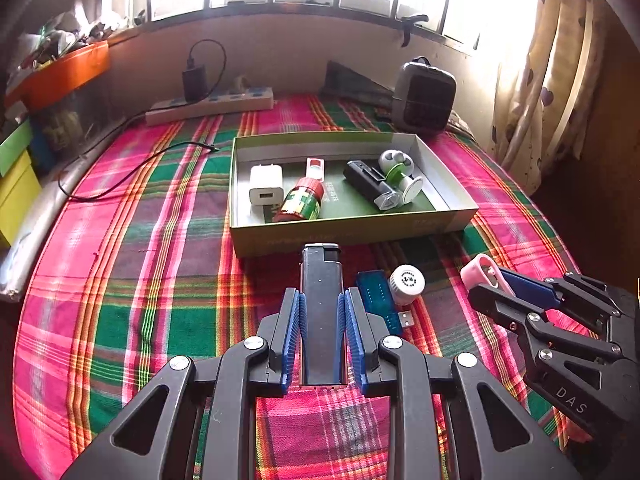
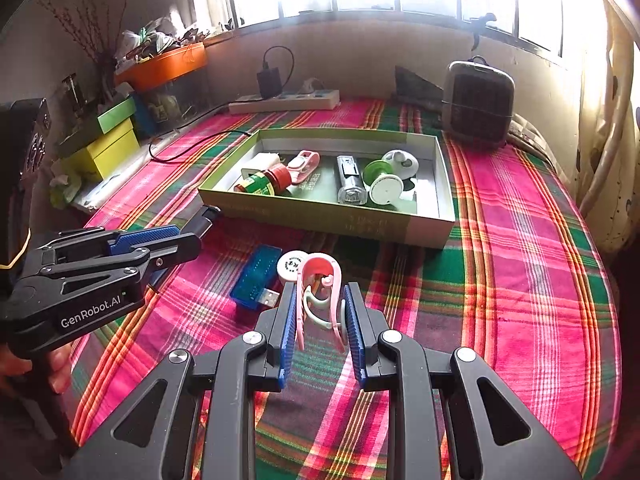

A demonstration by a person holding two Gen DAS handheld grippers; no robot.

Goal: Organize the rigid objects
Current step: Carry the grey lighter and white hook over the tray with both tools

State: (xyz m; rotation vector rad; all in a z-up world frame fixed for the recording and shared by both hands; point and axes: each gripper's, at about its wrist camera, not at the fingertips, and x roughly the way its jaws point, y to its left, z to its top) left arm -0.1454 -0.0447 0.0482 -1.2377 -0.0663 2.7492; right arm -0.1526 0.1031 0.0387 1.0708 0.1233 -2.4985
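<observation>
Two ribbed blue fingers (image 1: 294,328), slab-shaped lighter (image 1: 321,312)

Pink-green plaid bedcover (image 1: 160,280), green box (image 1: 352,236), black lighter (image 1: 320,300), pink clip (image 2: 320,276), blue-padded tools

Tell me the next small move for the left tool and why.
Probably carry the lighter forward over the near wall of the box and release it on the bare floor between the red-capped bottle and the black device. The left tool grips the lighter just short of the box, where other sorted items lie.
</observation>
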